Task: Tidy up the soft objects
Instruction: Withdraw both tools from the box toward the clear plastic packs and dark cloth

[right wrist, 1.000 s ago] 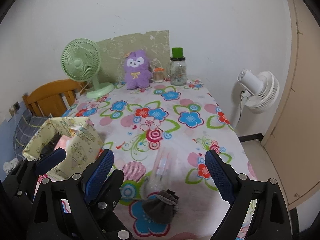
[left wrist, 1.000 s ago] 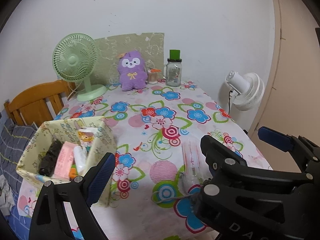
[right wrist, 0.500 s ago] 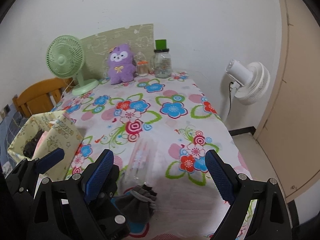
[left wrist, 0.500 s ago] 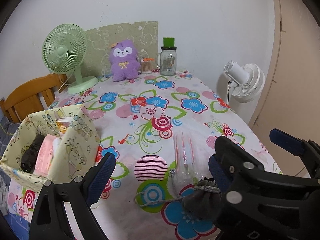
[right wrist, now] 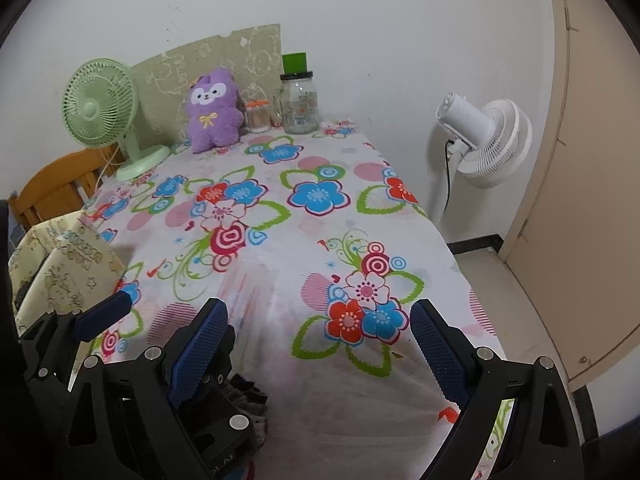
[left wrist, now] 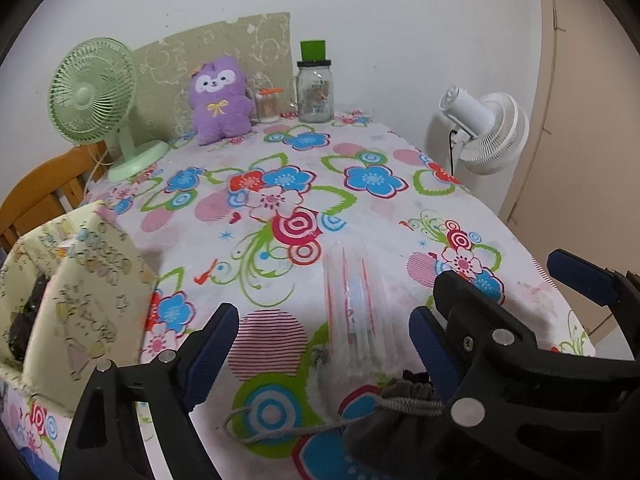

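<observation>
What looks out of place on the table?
The grey drawstring pouch lies loose at the near edge, cord trailing across the cloth, next to a clear plastic packet. The fabric box at left already holds other items. Nothing spilled or damaged.

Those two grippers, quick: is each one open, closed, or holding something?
Left gripper: open, holding nothing, jaws just narrowing slightly.
Right gripper: open, holding nothing.

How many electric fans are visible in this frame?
2: a green fan on the table's far left corner beside the purple plush, and a white fan standing off the table's right edge. None seem hidden.
</observation>
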A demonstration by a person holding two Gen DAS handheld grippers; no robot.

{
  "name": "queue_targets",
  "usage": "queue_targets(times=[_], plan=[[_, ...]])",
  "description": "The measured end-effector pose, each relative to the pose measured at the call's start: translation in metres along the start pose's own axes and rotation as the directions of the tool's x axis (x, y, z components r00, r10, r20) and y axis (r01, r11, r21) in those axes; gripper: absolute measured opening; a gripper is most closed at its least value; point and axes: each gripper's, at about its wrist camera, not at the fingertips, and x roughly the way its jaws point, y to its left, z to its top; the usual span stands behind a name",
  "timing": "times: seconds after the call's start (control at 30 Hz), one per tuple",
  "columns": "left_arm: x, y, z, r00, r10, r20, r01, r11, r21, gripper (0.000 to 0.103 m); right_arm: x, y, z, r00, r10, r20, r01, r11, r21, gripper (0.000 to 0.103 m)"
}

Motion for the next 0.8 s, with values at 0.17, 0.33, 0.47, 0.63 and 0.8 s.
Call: queue_targets(times=[0.17, 0.33, 0.47, 0.63, 0.8], plan=[[0.016, -0.006, 0.002, 1.000, -0.004, -0.029, 0.005, 1.000, 0.015, 0.087, 0.014, -0.006, 0.000, 1.000, -0.007, -0.024, 0.007, 1.000, 0.007, 0.095], [0.031, -0.008, 0.003, 0.998, -0.007, -0.061, 0.008, 1.000, 0.021, 0.083, 0.028, -0.011, -0.001, 0.999, -0.010, -0.049, 0.011, 1.000, 0.019, 0.095], [0.039, -0.010, 0.003, 0.997, -0.011, -0.076, 0.013, 1.000, 0.024, 0.079, 0.037, -0.014, -0.001, 0.998, -0.010, -0.063, 0.012, 1.000, 0.022, 0.095], [0.050, -0.011, 0.003, 0.994, -0.020, -0.109, 0.025, 0.999, 0.039, 0.064, 0.045, -0.015, -0.002, 0.996, -0.021, -0.082, 0.023, 0.999, 0.023, 0.095], [0.051, -0.011, 0.002, 0.991, -0.070, -0.118, 0.075, 0.996, 0.042, 0.039, 0.050, -0.015, -0.002, 0.995, -0.006, -0.095, 0.010, 0.999, 0.037, 0.095]])
